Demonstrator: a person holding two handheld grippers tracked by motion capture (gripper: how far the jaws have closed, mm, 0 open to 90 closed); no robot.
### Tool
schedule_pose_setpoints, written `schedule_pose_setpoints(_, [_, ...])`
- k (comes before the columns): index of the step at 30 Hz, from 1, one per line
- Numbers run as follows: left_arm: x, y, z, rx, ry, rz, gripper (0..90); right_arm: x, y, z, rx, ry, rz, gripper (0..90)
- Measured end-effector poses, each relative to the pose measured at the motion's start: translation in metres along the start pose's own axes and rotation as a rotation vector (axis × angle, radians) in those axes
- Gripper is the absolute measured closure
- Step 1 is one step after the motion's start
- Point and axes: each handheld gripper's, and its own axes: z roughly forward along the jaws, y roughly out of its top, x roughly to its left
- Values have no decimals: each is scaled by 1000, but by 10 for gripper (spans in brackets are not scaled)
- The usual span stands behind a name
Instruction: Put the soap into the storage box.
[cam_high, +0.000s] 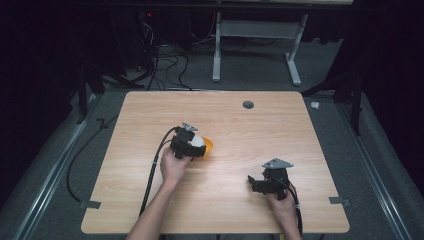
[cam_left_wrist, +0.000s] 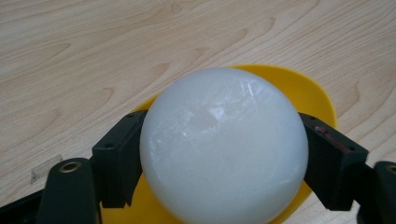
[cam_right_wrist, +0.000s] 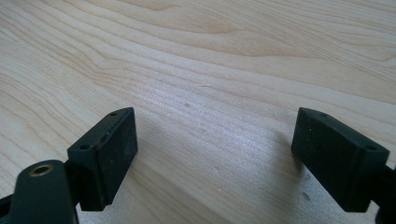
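Note:
A white translucent ball (cam_left_wrist: 223, 148) sits between the jaws of my left gripper (cam_left_wrist: 223, 158), which is shut on it, both pads pressed to its sides. Under the ball lies a yellow dish (cam_left_wrist: 303, 91), its rim showing behind and to the right. From above, the left gripper (cam_high: 196, 145) holds the ball (cam_high: 198, 141) over the yellow dish (cam_high: 208, 145) near the table's middle. My right gripper (cam_high: 251, 182) rests low over the wood near the front right, open. Its two pads (cam_right_wrist: 112, 149) stand wide apart with only bare wood between them.
The wooden table (cam_high: 260, 130) has a round grey cable hole (cam_high: 248, 104) near its far edge. Grey tape tabs (cam_high: 340, 201) sit at the front corners. Cables and a white desk frame (cam_high: 216, 50) stand on the floor beyond the table.

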Motion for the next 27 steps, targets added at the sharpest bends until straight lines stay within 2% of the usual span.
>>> schedule_pose_setpoints(2, [0, 0, -1, -10, 1, -3, 240, 0, 0, 0, 0, 0, 0, 152])
schedule_pose_setpoints(3, [-1, 1, -4, -29, 1, -6, 237, 0, 0, 0, 0, 0, 1, 152])
schedule_pose_setpoints(4, [0, 3, -11, -75, 1, -14, 243, 0, 0, 0, -2, -1, 0, 152])
schedule_pose_setpoints(8, [2, 6, -21, -109, -19, -40, 242, 0, 0, 0, -1, 0, 0, 152])
schedule_pose_setpoints(11, [2, 6, -24, -112, -15, -23, 241, 0, 0, 0, 0, 0, 1, 152])
schedule_pose_setpoints(13, [1, 5, -27, -105, -16, -22, 240, 0, 0, 0, 0, 0, 0, 152])
schedule_pose_setpoints(27, [1, -2, -49, -141, -18, -9, 238, 0, 0, 0, 0, 0, -1, 151])
